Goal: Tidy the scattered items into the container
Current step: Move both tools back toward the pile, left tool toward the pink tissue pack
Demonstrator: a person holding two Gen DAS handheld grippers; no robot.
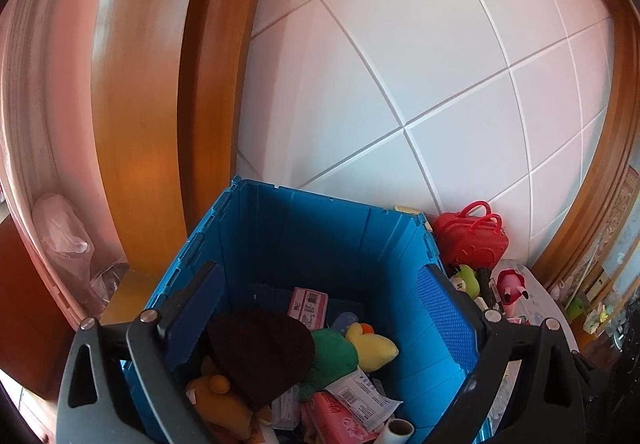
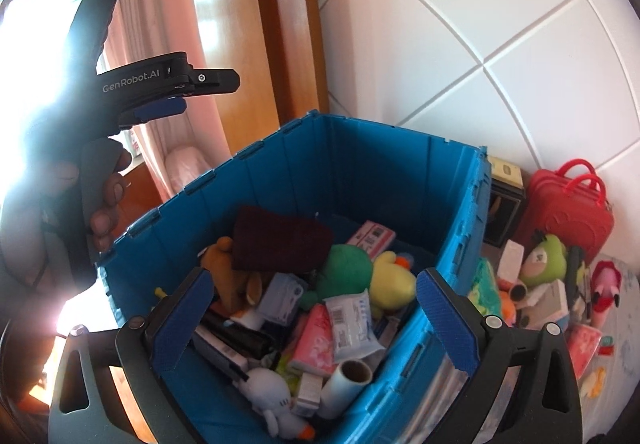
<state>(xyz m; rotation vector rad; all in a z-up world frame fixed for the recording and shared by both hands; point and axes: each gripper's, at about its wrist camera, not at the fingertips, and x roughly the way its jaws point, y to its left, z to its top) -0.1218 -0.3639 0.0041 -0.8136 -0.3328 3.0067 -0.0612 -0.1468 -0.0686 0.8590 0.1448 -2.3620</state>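
Room: white tiled wall [image 1: 420, 64] behind, grout lines running diagonally; wooden door frame [image 1: 144, 104] at left, pink curtain [image 1: 36, 84] beside it. Bedding-like surface [image 2: 616, 376] at right, pale and patterned, cluttered.

Blue crate [image 1: 312, 240] standing against the wall, lid off, roughly half full: dark maroon knit cap [image 1: 260, 352], green plush [image 1: 334, 356], yellow plush [image 1: 374, 348], orange plush [image 1: 216, 400], pink packets, barcode-labelled sachet [image 1: 360, 396], cardboard roll [image 1: 400, 430].

Left gripper [image 1: 320, 300] above the crate's opening, jaws spread wide, nothing between the pads. Right gripper [image 2: 316, 316] likewise wide open over the crate's near edge, holding nothing.

Still outside the crate, to its right: red toy suitcase [image 2: 564, 212] against the wall, green-hooded plush [image 2: 546, 260], pink plush [image 2: 606, 288], assorted small boxes and packets.

Right wrist view only: left gripper seen from the side, "GenRobot.AI" on its body, hand [image 2: 104, 204] wrapped around the handle, strong window glare at left; white duck-like plush [image 2: 276, 404] in the crate's near corner; dark box [image 2: 504, 212] wedged between crate and suitcase.

Left wrist view only: clear plastic bag [image 1: 68, 240] bunched by the curtain, low wooden ledge [image 1: 124, 296] left of the crate.
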